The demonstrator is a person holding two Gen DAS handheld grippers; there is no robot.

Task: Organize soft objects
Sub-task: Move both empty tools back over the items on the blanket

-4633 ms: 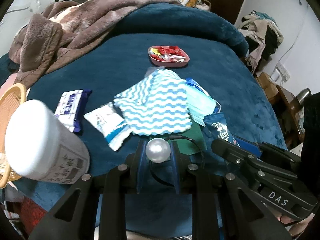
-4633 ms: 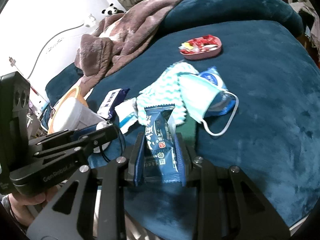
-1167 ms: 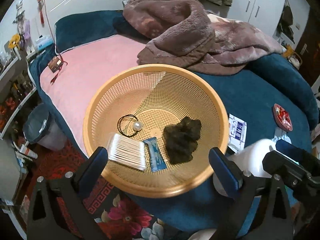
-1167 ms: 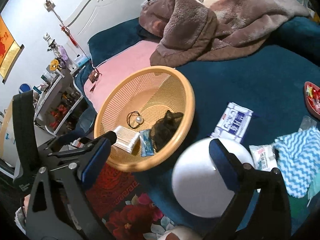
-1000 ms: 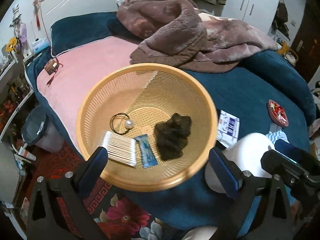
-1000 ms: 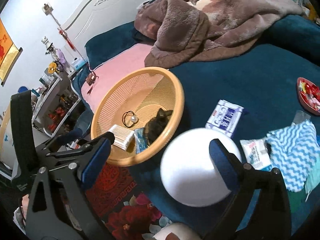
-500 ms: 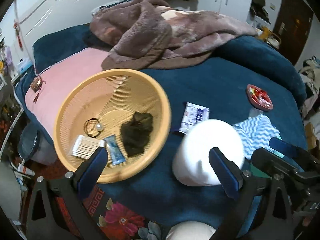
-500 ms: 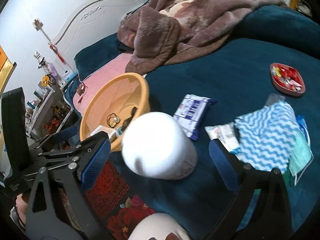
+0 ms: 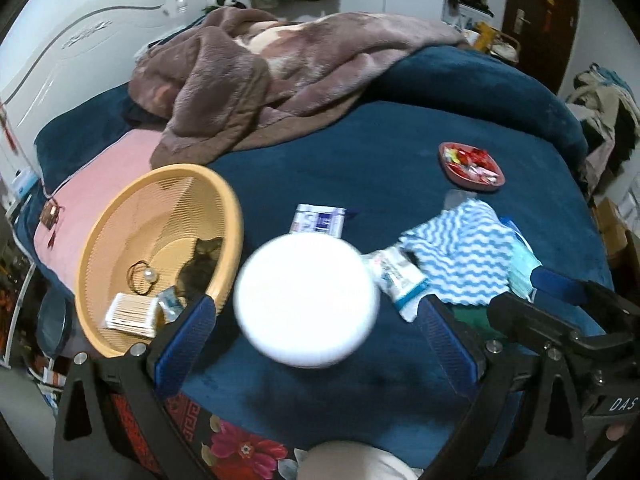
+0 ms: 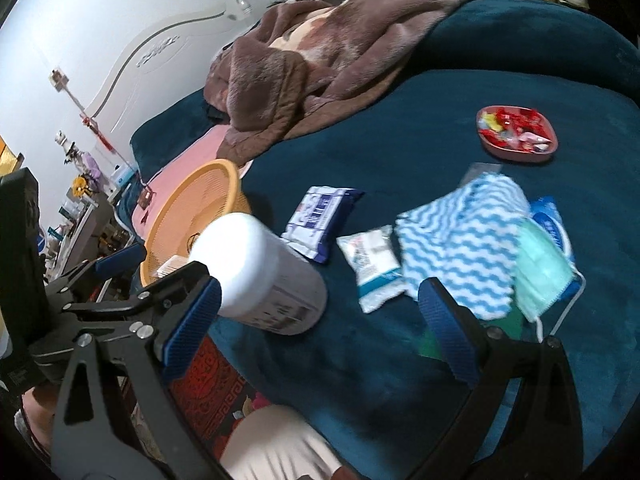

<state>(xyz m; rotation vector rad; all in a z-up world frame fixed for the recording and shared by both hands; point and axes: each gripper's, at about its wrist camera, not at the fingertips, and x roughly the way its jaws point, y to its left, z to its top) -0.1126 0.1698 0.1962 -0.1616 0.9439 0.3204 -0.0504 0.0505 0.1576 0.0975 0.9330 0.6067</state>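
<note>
My left gripper (image 9: 318, 340) is open and holds nothing; it hangs over the white tub (image 9: 306, 300) at the bed's near edge. The right gripper (image 10: 320, 326) is also open and holds nothing, low over the blue bedspread beside the tub (image 10: 264, 276). An orange basket (image 9: 232, 208) on the left holds a pearl hair tie (image 9: 144, 278), cotton swabs (image 9: 130, 314), a blue packet (image 9: 172, 304) and a dark bundle (image 9: 200, 264). To the right lie a blue-and-white wavy cloth (image 10: 460, 240), a teal face mask (image 10: 540, 268), a white wipe packet (image 10: 370, 258) and a tissue pack (image 10: 320, 212).
A red tray of sweets (image 9: 472, 166) sits farther back on the blue bedspread (image 9: 380, 152). A brown blanket (image 9: 260, 80) is heaped behind the basket. A person's knee (image 10: 280, 444) shows at the bottom, above a red patterned rug (image 9: 240, 448).
The pearl hair tie and blue packet that the grippers held now lie in the basket. Over the last second both views swung right, from the basket toward the tub and the cloth pile.
</note>
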